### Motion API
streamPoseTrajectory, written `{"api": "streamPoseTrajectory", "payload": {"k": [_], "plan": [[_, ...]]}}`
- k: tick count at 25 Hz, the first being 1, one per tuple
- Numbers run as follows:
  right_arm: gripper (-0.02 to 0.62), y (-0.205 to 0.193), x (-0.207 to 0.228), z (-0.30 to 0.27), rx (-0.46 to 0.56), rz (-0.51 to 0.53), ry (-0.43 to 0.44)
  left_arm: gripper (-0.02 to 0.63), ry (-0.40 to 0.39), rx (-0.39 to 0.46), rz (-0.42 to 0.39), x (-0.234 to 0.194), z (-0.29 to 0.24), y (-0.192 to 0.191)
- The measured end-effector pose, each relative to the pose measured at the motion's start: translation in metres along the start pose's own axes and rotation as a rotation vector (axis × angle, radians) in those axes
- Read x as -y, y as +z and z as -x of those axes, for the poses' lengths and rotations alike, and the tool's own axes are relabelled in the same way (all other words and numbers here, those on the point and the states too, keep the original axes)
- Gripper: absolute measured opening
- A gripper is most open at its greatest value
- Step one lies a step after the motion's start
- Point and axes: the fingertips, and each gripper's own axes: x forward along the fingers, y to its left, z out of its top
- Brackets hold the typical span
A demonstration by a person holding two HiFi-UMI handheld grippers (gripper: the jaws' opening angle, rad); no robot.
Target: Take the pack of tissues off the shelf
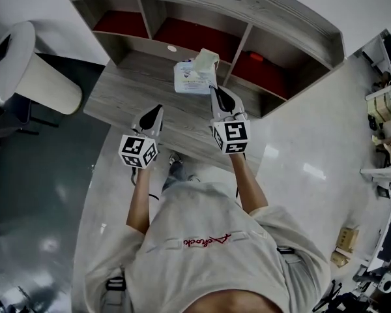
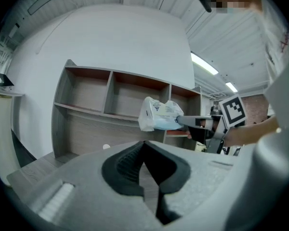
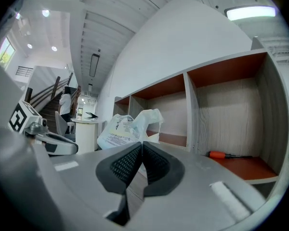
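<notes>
The pack of tissues (image 1: 194,77), a white plastic-wrapped pack with a loose crumpled end, hangs in the air over the wooden desk, in front of the shelf (image 1: 244,41). My right gripper (image 1: 213,90) is shut on the near edge of its wrapper. In the left gripper view the pack of tissues (image 2: 158,114) sticks out from the right gripper (image 2: 182,121) before the shelf's divider. In the right gripper view the pack of tissues (image 3: 123,130) rises just beyond the closed right gripper (image 3: 142,144). My left gripper (image 1: 159,108) is shut and empty, left of the pack and nearer to me.
The shelf's compartments have red floors; an orange-handled screwdriver (image 3: 229,155) lies in the right one. A small white round thing (image 1: 172,48) sits on the desk (image 1: 127,87) by the shelf. A white cylindrical stand (image 1: 36,70) is to the left.
</notes>
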Motion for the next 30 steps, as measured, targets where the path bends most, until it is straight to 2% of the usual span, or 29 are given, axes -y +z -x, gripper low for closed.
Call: {"api": "streamPoseTrajectory", "payload": {"k": [17, 30], "plan": [[0.011, -0.040, -0.036, 0.083, -0.030, 0.022, 0.073, 0.000, 0.056, 0.011, 0.017, 0.041, 0.052, -0.024], [0.009, -0.054, -0.047, 0.094, -0.054, 0.023, 0.108, 0.000, 0.110, 0.024, 0.027, 0.043, 0.074, -0.030]]}}
